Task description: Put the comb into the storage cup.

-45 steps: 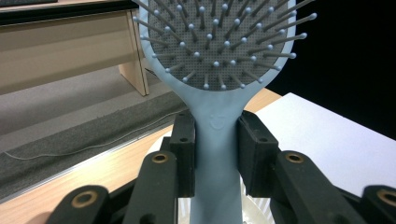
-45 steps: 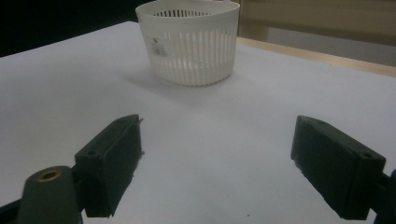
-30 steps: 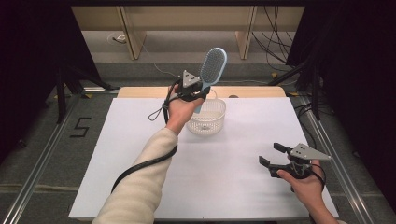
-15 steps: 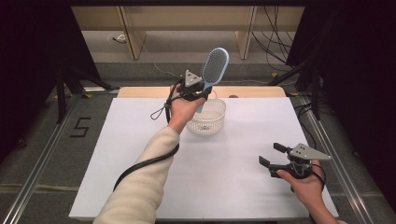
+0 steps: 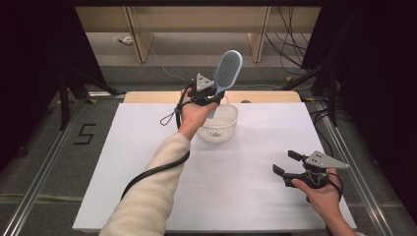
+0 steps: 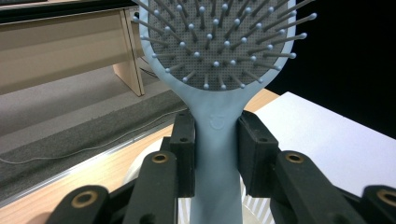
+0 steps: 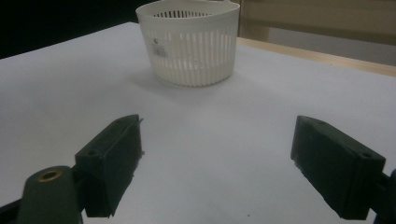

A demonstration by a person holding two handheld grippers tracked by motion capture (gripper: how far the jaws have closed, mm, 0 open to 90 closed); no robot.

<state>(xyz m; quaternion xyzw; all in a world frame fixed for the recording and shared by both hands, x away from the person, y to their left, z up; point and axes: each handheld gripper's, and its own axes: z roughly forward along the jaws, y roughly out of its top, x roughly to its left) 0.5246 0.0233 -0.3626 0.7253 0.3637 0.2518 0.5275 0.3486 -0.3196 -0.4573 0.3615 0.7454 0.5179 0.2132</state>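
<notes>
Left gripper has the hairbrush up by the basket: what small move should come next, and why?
Probably lower it handle-first into the white basket. The left gripper is shut on the blue hairbrush at its neck, head up, the handle end hanging over the basket's rim. The right gripper rests open, holding nothing, well clear near the table edge.

Wooden shelving (image 5: 196, 19) beyond the white table (image 5: 147, 162)

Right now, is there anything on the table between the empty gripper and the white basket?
Nothing. In the right gripper view, bare white table stretches from the open right gripper to the basket.
</notes>
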